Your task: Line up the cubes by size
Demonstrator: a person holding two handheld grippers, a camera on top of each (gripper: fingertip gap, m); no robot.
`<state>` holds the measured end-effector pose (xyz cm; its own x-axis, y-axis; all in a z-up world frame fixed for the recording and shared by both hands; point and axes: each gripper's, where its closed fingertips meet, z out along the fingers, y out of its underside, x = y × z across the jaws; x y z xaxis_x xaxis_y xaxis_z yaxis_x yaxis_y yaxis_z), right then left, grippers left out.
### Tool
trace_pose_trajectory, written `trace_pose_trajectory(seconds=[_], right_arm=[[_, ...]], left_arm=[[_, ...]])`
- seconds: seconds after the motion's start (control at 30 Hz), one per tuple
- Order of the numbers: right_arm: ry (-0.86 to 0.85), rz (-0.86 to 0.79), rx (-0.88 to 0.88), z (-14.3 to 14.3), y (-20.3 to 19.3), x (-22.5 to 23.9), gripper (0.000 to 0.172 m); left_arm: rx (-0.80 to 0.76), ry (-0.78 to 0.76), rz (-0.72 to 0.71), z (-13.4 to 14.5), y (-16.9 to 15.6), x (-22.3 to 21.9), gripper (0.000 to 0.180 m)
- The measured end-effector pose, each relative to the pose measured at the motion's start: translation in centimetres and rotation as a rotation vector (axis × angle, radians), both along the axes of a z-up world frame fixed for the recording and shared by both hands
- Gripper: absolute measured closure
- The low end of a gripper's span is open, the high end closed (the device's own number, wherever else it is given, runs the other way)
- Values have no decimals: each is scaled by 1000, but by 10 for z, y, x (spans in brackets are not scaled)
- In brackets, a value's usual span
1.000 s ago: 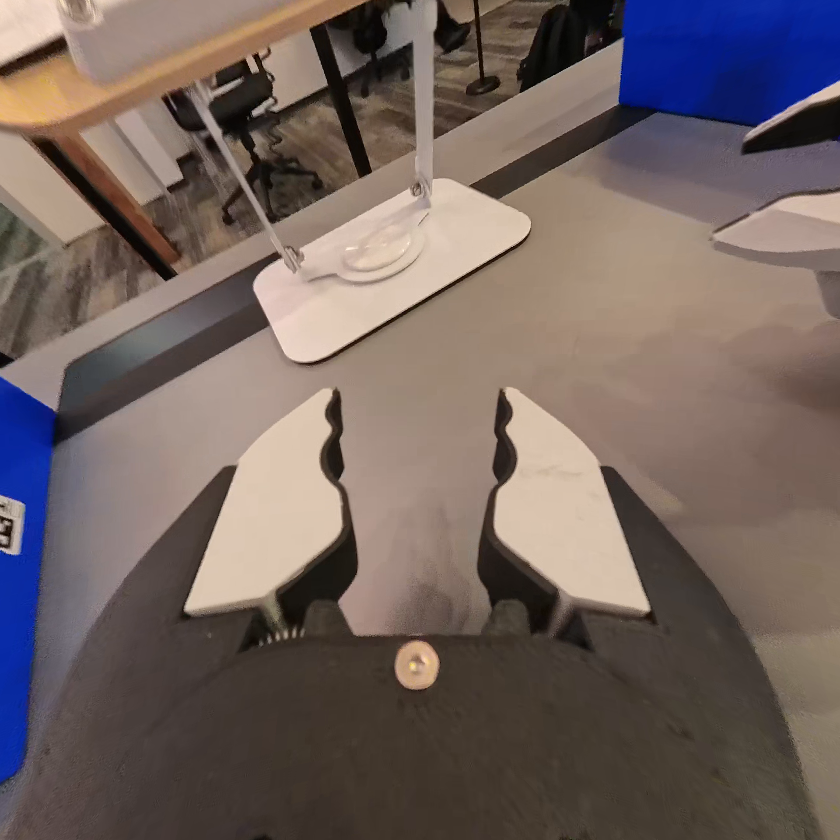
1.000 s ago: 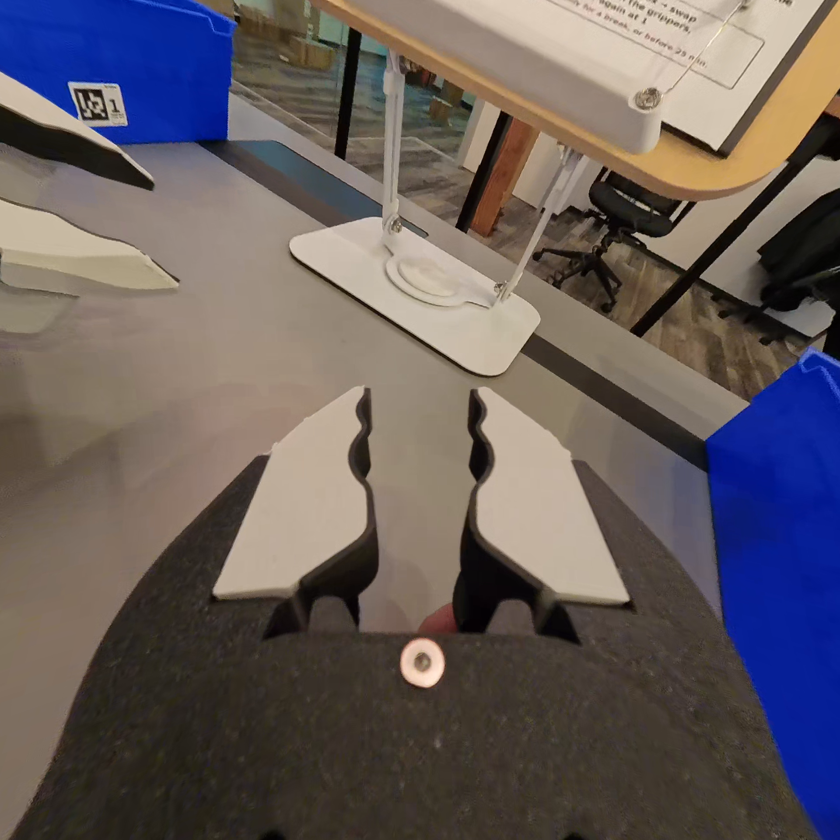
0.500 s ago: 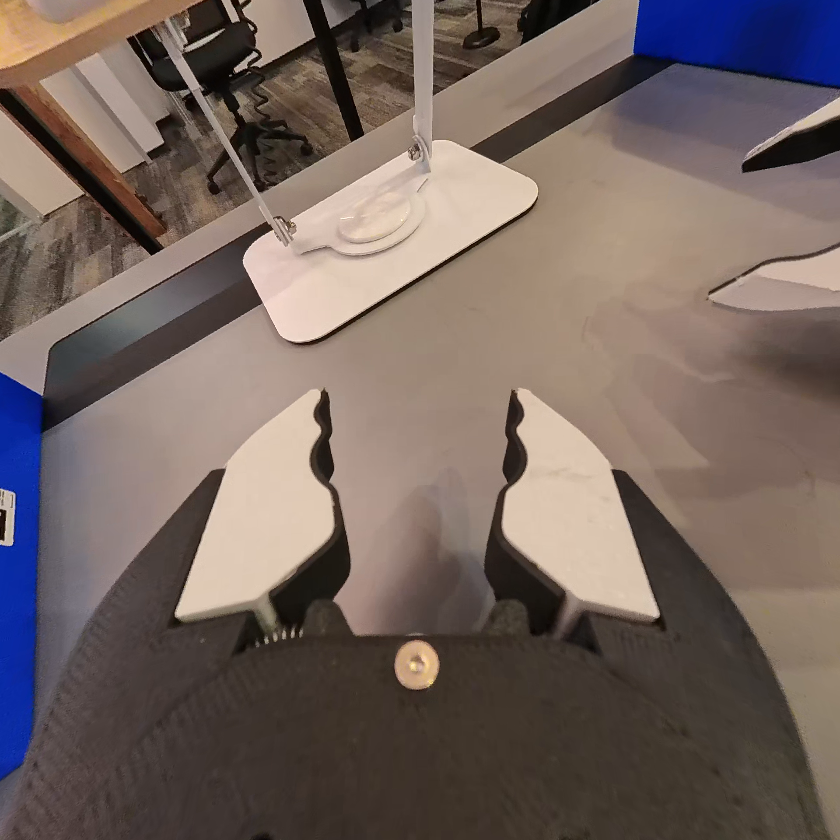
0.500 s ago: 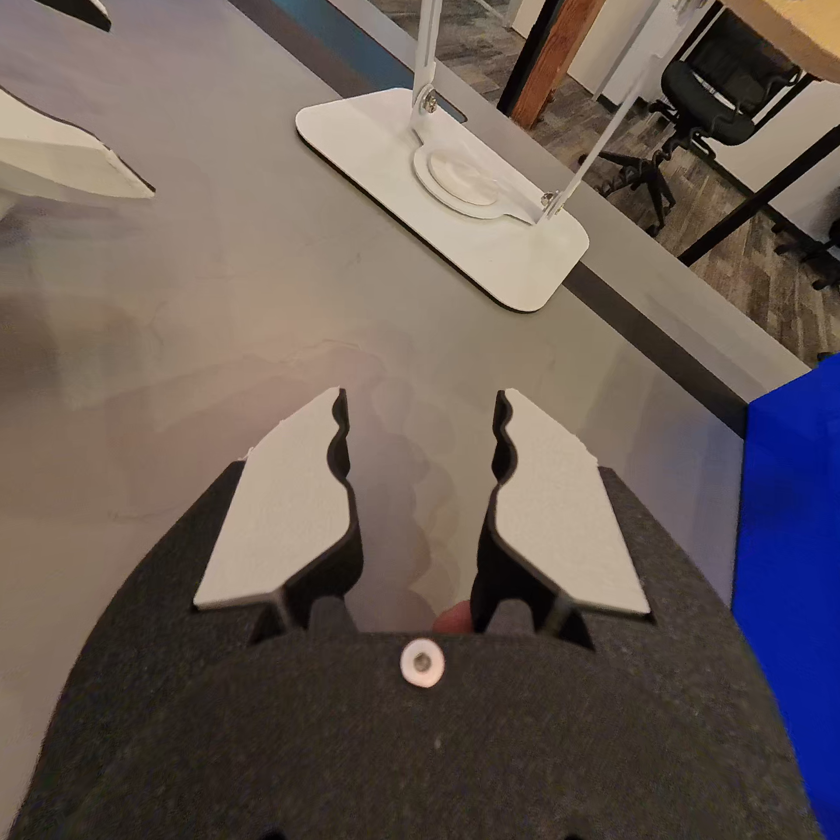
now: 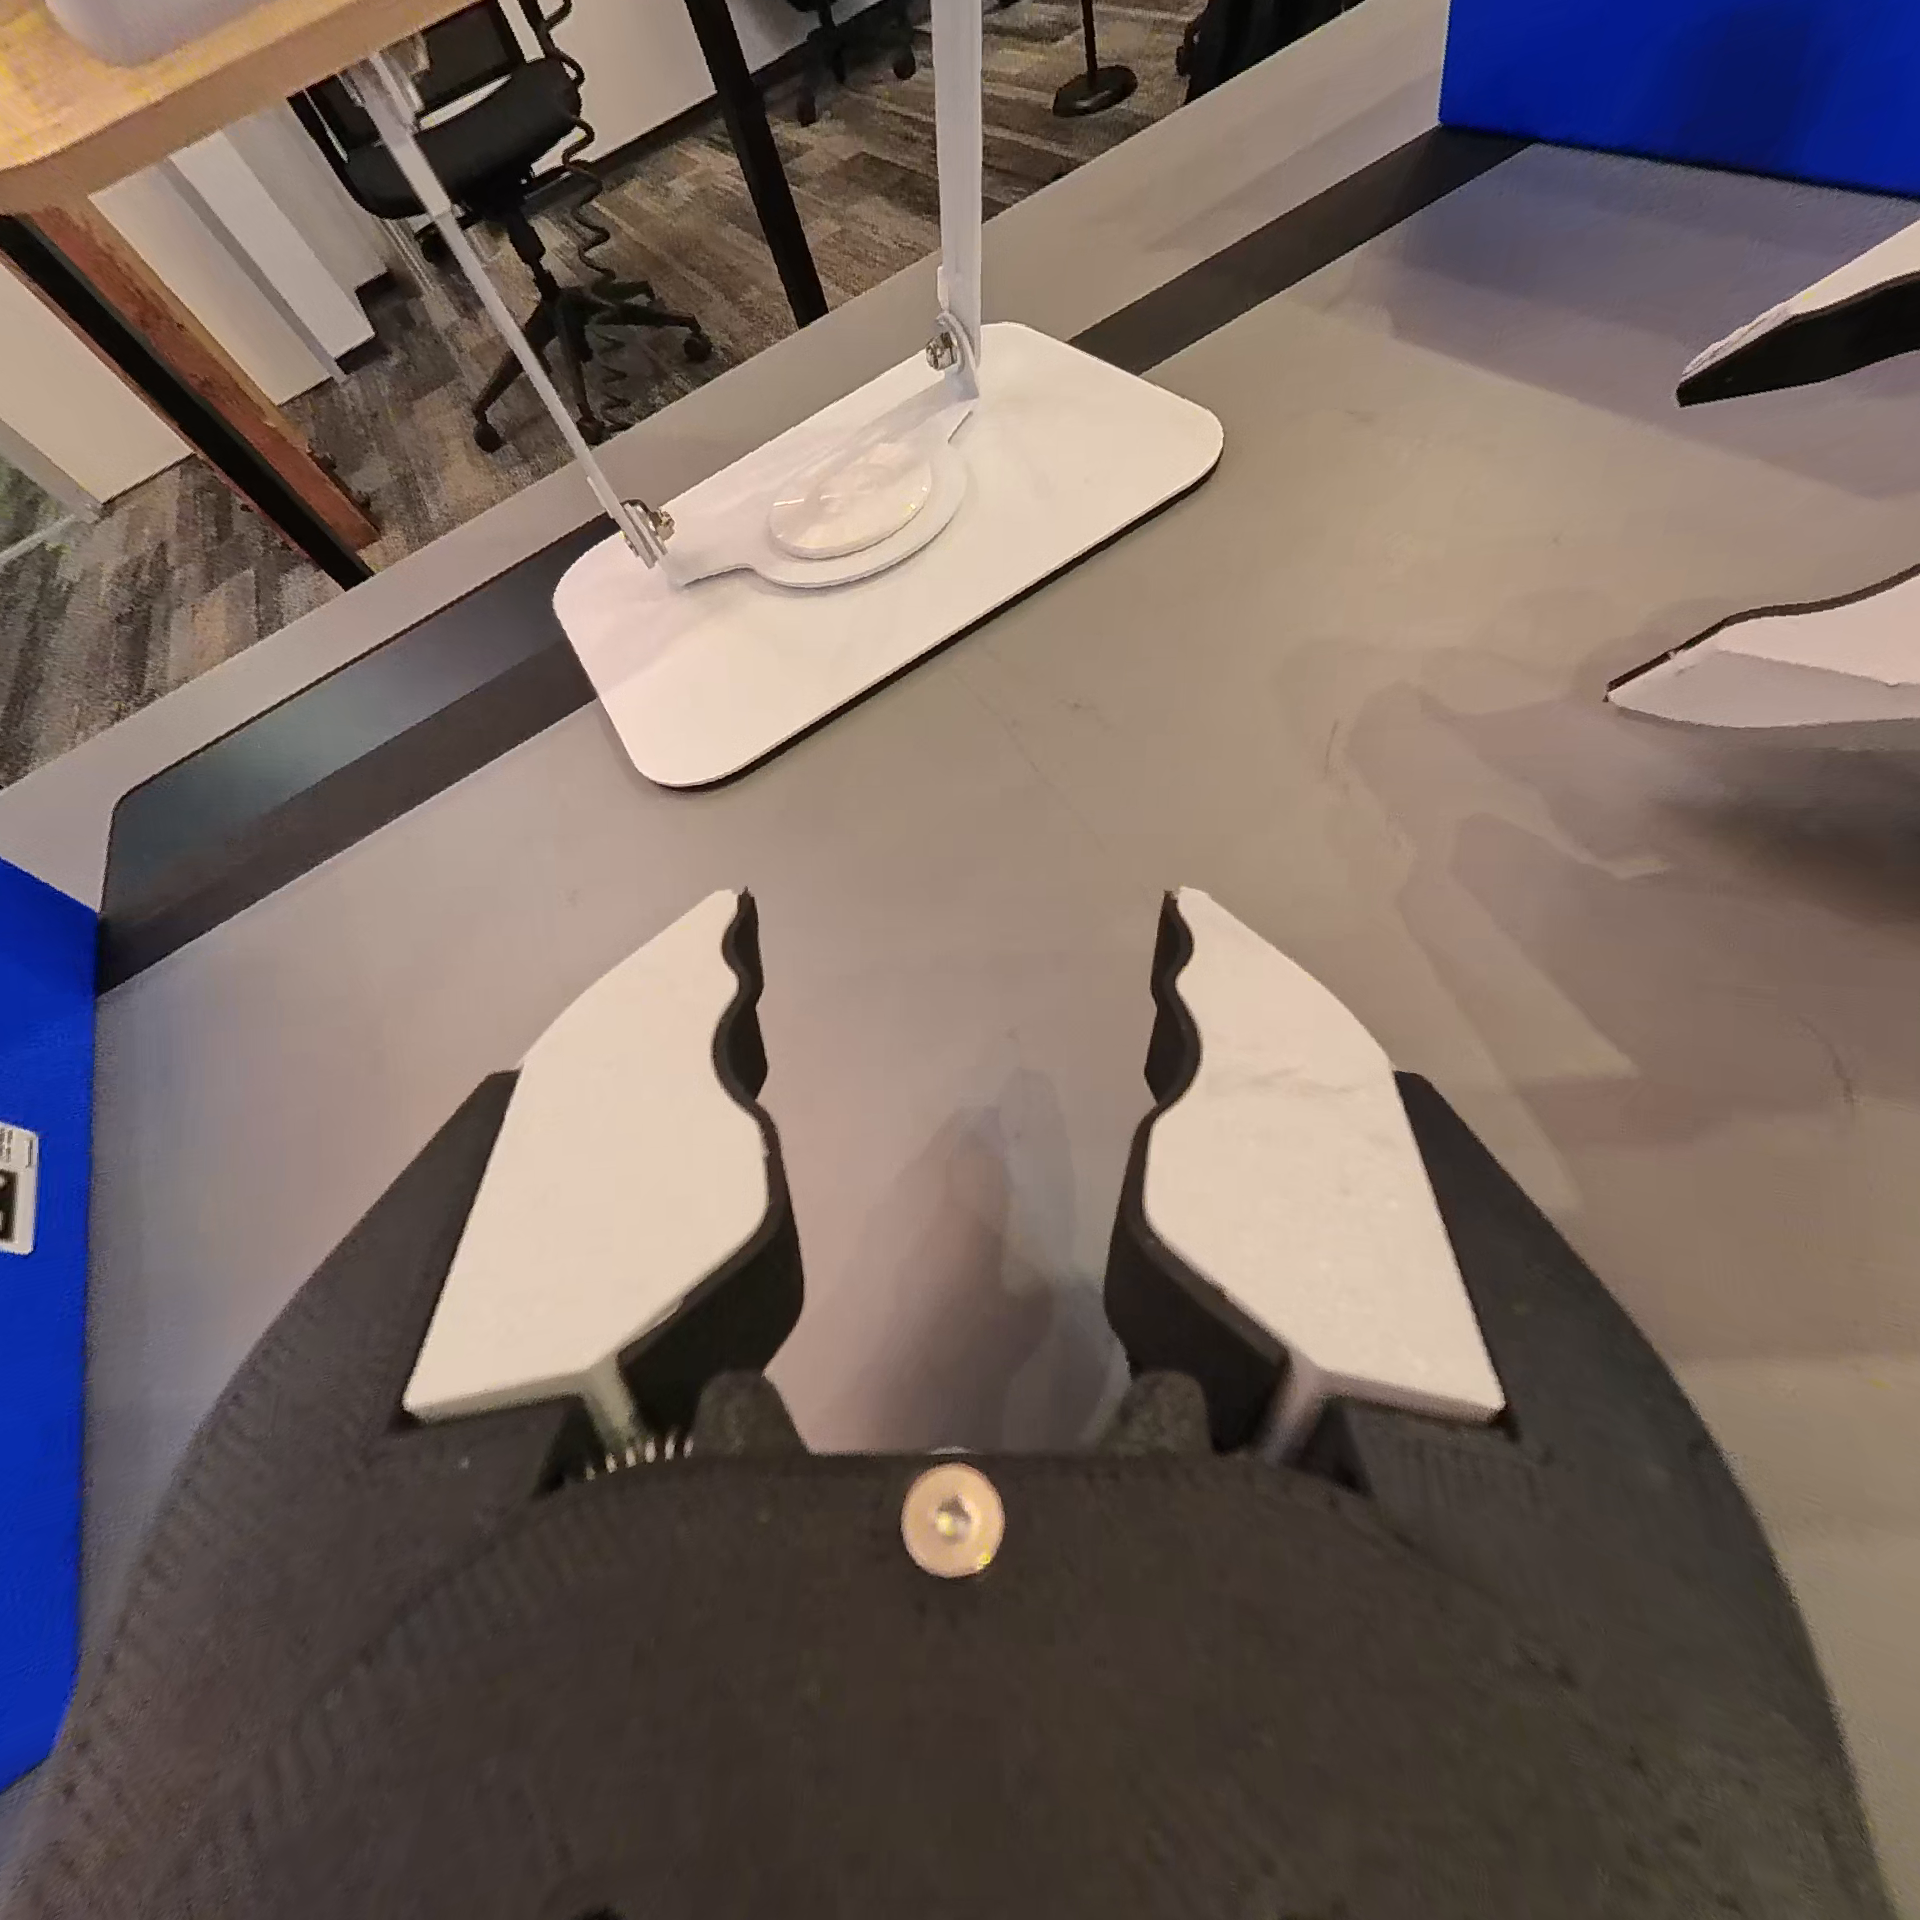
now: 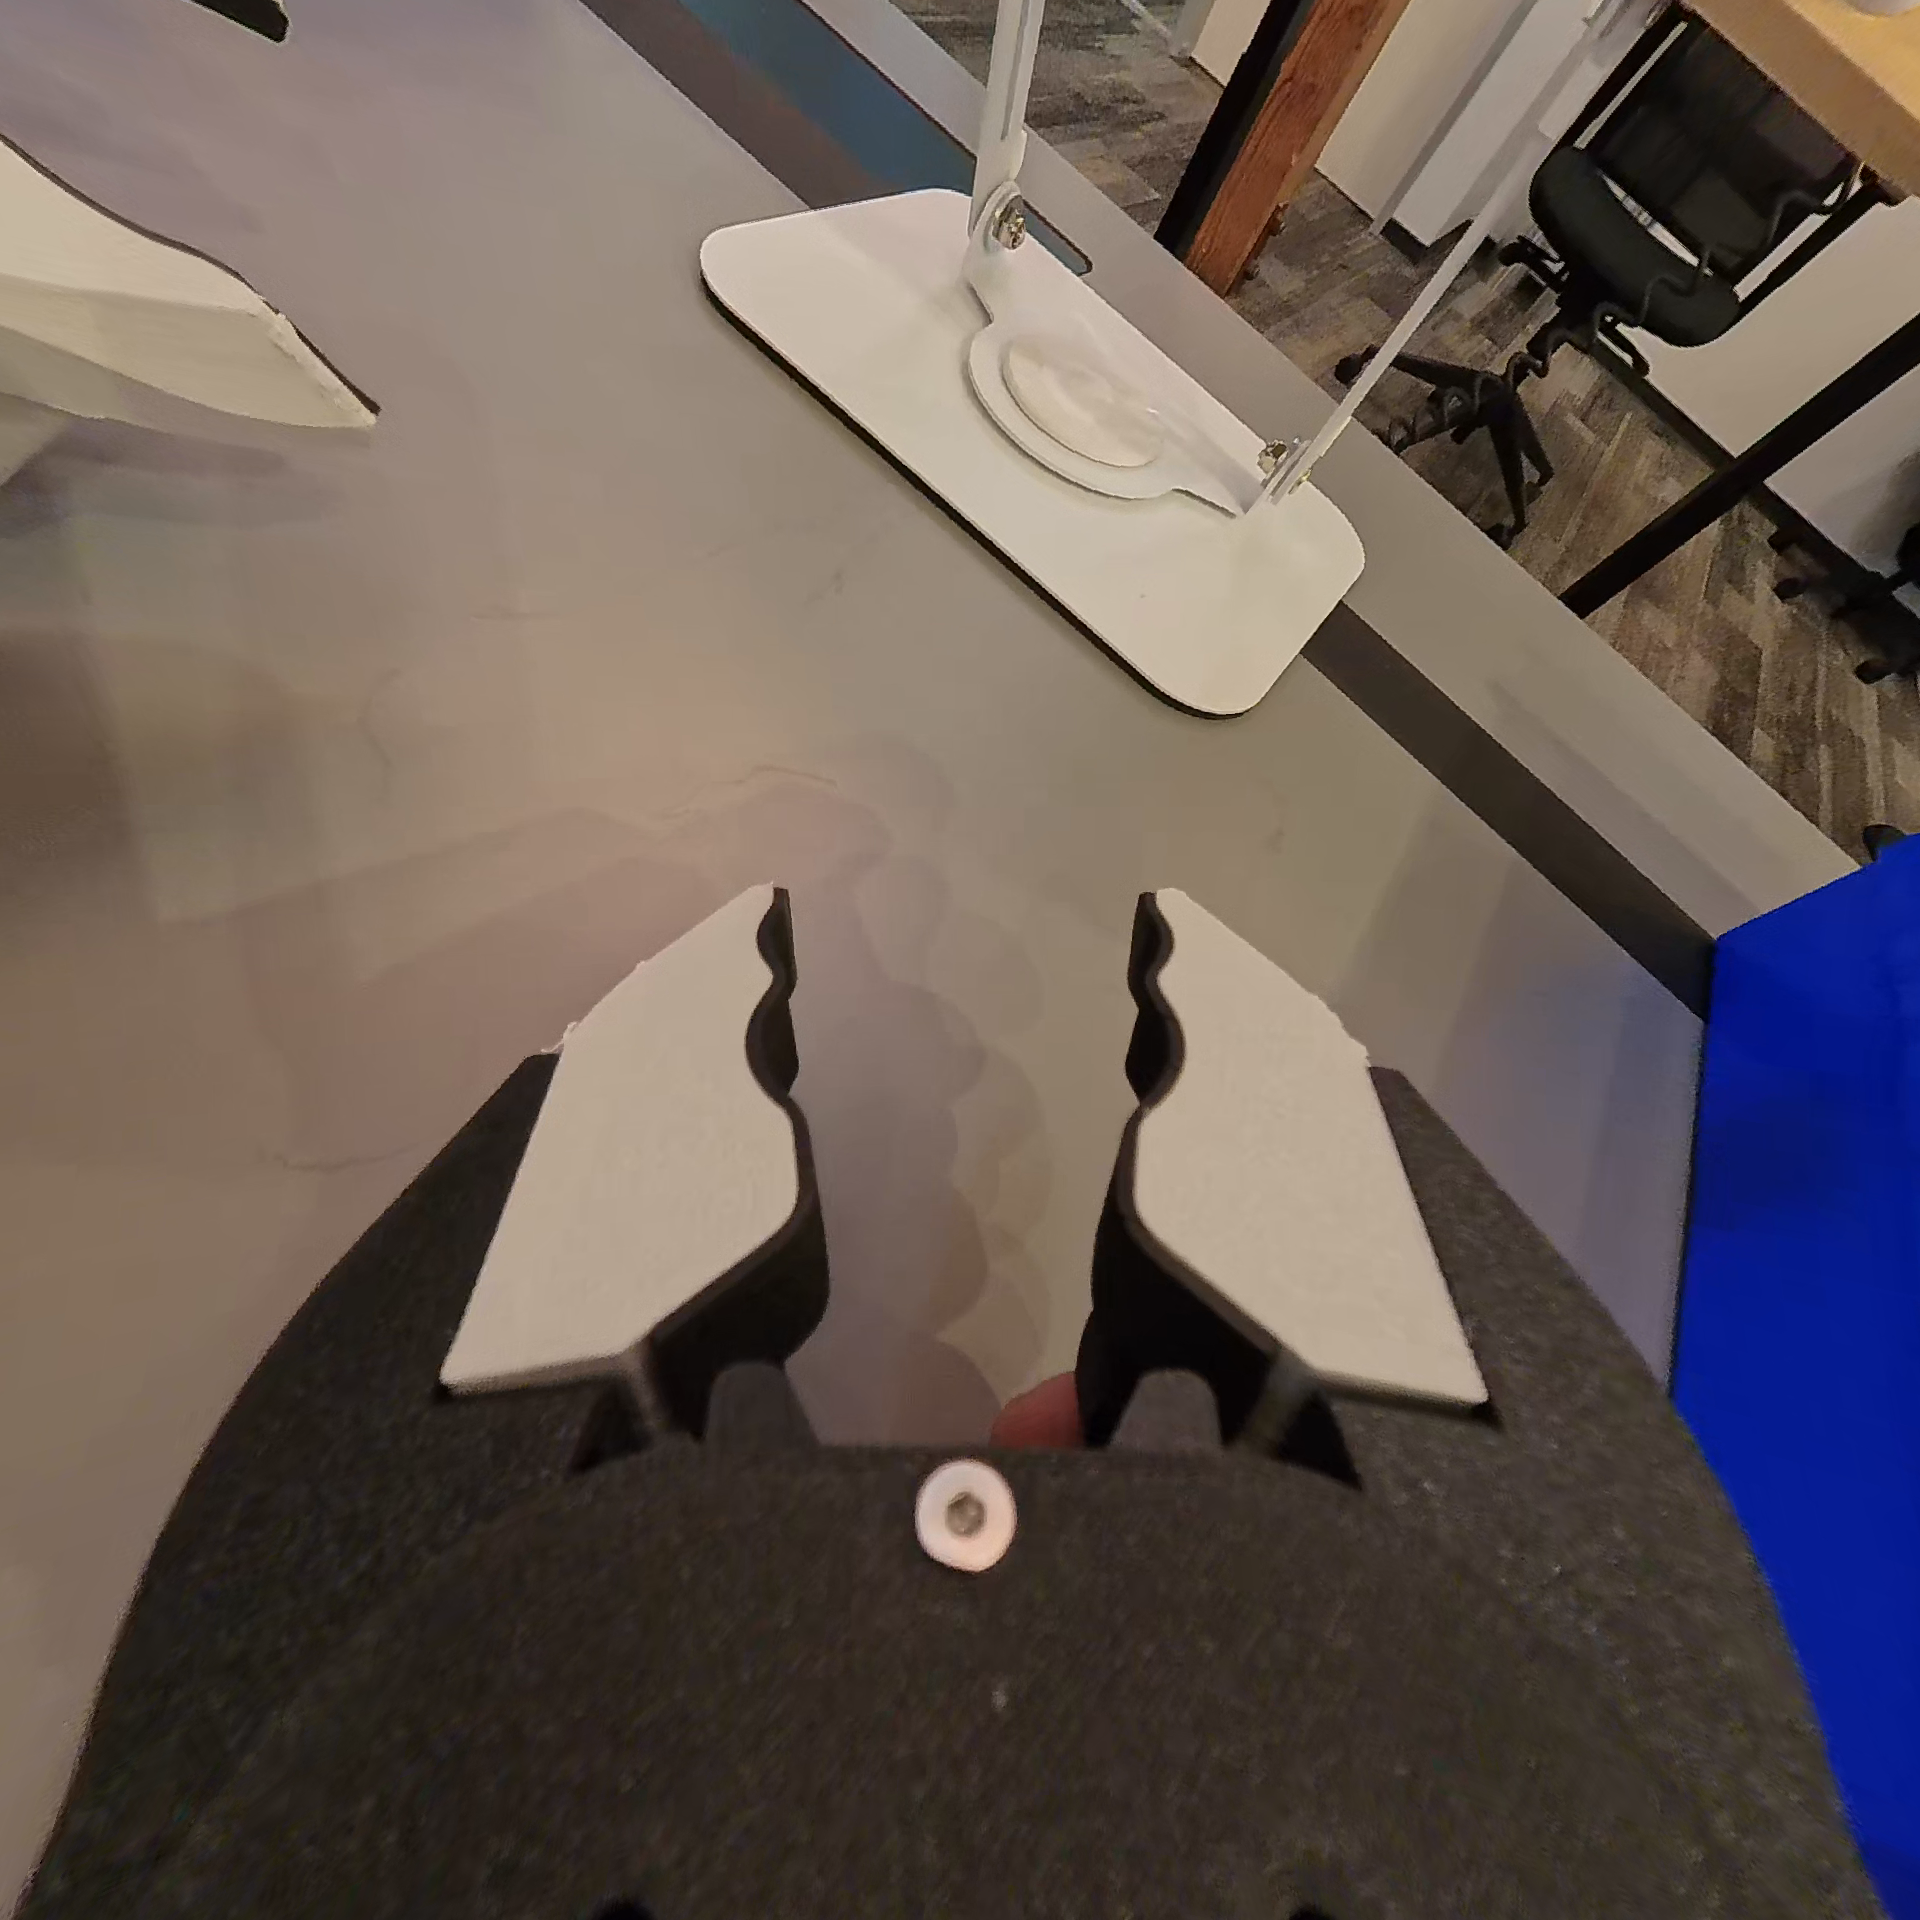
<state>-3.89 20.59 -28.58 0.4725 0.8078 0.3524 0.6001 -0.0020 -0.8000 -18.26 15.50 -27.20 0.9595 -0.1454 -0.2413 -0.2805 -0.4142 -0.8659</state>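
Note:
No cubes show in either view. My left gripper (image 5: 961,904) is open and empty over the bare grey table (image 5: 1039,831). My right gripper (image 6: 961,904) is open and empty over the same table (image 6: 623,675). The right gripper's white fingers (image 5: 1787,665) show at the right edge of the left wrist view, spread apart. One of the left gripper's fingers (image 6: 156,343) shows at the left edge of the right wrist view.
A white stand base (image 5: 883,551) with thin legs sits at the table's far edge, also in the right wrist view (image 6: 1039,436). Blue bins stand at the left (image 5: 42,1143), far right (image 5: 1683,83) and right (image 6: 1808,1299). Office chairs and desks lie beyond.
Both grippers tilted down toward the table. The right gripper's jaws opened wider over the second; the left gripper's opened slightly. Nothing was taken hold of.

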Motion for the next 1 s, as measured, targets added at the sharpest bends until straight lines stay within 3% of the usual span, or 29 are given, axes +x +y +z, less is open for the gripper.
trace_pose_trajectory(seconds=[0.13, 0.23, 0.4, 0.53, 0.63, 0.8, 1.0], right_arm=[[24, 11, 18, 4, -2, 0, 108], [60, 11, 43, 13, -3, 9, 105], [174, -26, 140, 63, -5, 34, 103], [208, -127, 259, 99, 4, 78, 98], [140, -248, 362, 111, 25, 123, 95], [101, -412, 315, 99, 61, 179, 97], [76, -419, 173, 58, 80, 180, 102]], left_arm=[[22, 2, 28, 4, -5, -11, 109], [85, -11, 94, 22, -18, -36, 109], [254, 37, 287, 75, -56, -107, 111], [311, 67, 449, 95, -83, -167, 107], [243, 41, 487, 81, -79, -193, 96], [125, 50, 520, 48, -63, -219, 90], [50, -5, 532, 24, -48, -230, 105]])
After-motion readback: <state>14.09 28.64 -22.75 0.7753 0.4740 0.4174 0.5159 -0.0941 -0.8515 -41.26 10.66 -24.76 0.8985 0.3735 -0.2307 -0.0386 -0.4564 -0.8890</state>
